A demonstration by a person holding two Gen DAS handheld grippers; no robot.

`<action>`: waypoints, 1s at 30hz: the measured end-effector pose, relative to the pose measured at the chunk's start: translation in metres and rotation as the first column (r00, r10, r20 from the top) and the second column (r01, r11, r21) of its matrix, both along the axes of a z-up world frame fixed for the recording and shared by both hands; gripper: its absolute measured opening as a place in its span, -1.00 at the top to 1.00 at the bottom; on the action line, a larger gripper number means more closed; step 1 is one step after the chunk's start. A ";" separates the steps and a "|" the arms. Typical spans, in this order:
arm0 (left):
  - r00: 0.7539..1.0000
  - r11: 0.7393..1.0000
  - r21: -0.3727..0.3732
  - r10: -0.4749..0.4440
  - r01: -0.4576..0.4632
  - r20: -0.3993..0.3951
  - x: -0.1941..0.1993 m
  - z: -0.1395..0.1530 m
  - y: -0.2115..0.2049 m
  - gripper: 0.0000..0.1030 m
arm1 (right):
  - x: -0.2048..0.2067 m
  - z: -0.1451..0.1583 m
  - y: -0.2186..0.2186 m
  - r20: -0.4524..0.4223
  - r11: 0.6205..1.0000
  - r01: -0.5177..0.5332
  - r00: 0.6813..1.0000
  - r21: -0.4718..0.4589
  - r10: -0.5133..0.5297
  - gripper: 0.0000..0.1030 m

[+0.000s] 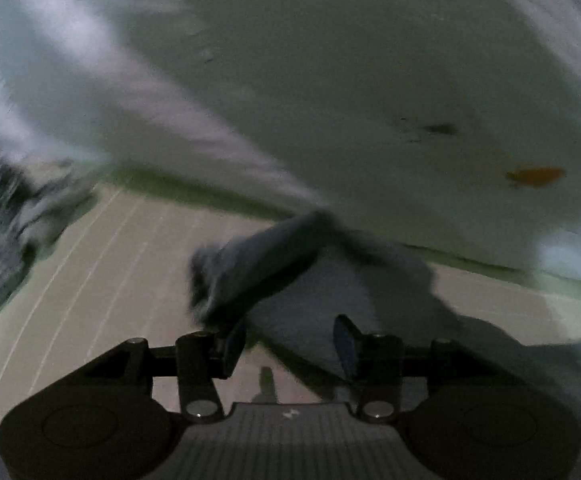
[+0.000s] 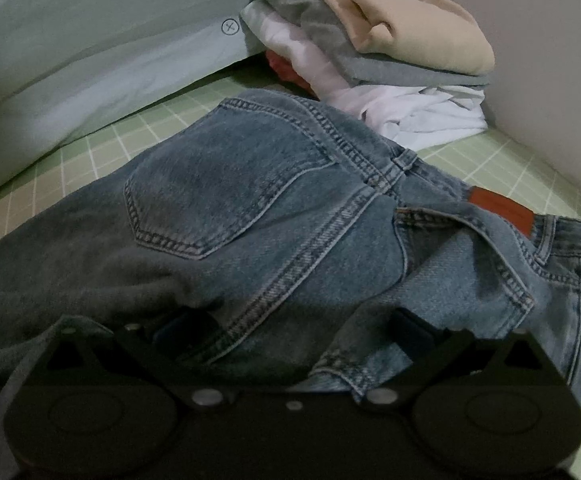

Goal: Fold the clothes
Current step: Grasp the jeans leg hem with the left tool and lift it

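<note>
Right gripper (image 2: 290,332): jaws spread, pressed onto jeans (image 2: 274,200)
Left gripper (image 1: 288,344): jaws apart, gripping nothing, blurred
Risk: jeans fold slips if right lifts off bed (image 2: 510,152)

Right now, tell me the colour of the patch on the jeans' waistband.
Reddish-brown patch on the blue jeans, clearest in the right wrist view.

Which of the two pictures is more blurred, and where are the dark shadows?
Left wrist view: strongly motion-blurred; the pale cloth and the dark fabric strip are smeared, with shadow beneath it. Right wrist view: sharp; the blue denim jeans show clear stitching, but the lower left corner around the right gripper lies in dim shadow.
</note>
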State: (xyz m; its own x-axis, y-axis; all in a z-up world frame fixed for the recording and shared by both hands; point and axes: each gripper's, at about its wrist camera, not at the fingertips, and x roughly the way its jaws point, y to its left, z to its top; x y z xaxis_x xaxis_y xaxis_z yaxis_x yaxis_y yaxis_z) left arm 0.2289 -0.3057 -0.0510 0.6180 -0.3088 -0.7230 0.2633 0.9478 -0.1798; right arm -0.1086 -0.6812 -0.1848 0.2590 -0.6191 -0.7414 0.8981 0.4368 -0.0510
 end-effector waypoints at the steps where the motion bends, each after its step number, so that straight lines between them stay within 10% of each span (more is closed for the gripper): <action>1: 1.000 1.000 0.005 0.024 -0.024 -0.020 0.003 -0.003 0.006 0.04 | 0.000 0.000 0.000 0.000 1.000 0.001 1.000 -0.001 -0.001 -1.00; 14: 0.991 0.994 0.046 0.100 -0.097 -0.084 0.032 -0.028 0.018 0.06 | 0.001 0.000 0.001 -0.001 1.000 0.016 1.000 -0.007 -0.016 -1.00; 30: 0.996 0.996 0.019 0.092 -0.093 0.020 0.087 -0.045 -0.010 0.07 | 0.002 -0.002 0.003 0.008 0.999 0.033 0.999 -0.032 -0.033 -1.00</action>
